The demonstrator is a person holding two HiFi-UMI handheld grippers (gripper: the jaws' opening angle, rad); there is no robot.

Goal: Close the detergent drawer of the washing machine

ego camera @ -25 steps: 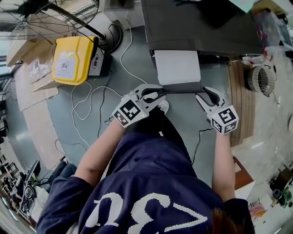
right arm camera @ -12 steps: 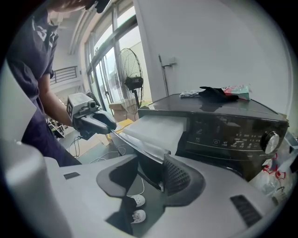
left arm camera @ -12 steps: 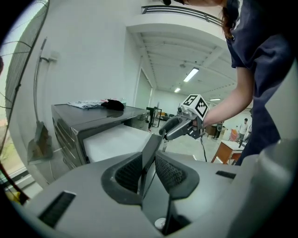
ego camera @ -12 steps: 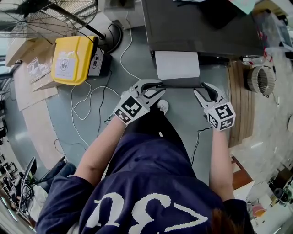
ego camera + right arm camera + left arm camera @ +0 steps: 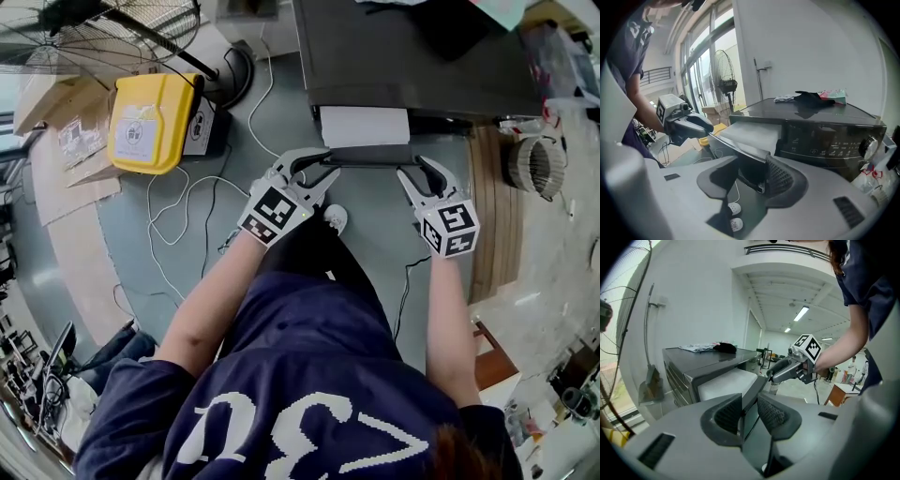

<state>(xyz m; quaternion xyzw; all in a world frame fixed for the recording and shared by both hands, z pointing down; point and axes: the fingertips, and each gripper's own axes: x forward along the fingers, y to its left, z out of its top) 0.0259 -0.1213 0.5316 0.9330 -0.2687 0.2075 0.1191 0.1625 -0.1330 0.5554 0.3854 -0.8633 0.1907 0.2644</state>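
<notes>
The dark grey washing machine fills the top of the head view. Its white detergent drawer sticks out a short way, ending in a dark front panel. My left gripper straddles the panel's left end. Its jaws are opening with the panel edge between the pads and not clamped. My right gripper straddles the panel's right end, jaws apart, the panel close against the right pad. Each gripper shows in the other's view: the right gripper, the left gripper.
A yellow box and a standing fan are on the floor to the left, with loose white cables between them and me. A ribbed hose lies at the right. Dark clothing rests on the machine's top.
The drawer has slid further into the machine, showing less white. Both grippers moved toward the machine with its front panel. The left jaws have spread wider.
</notes>
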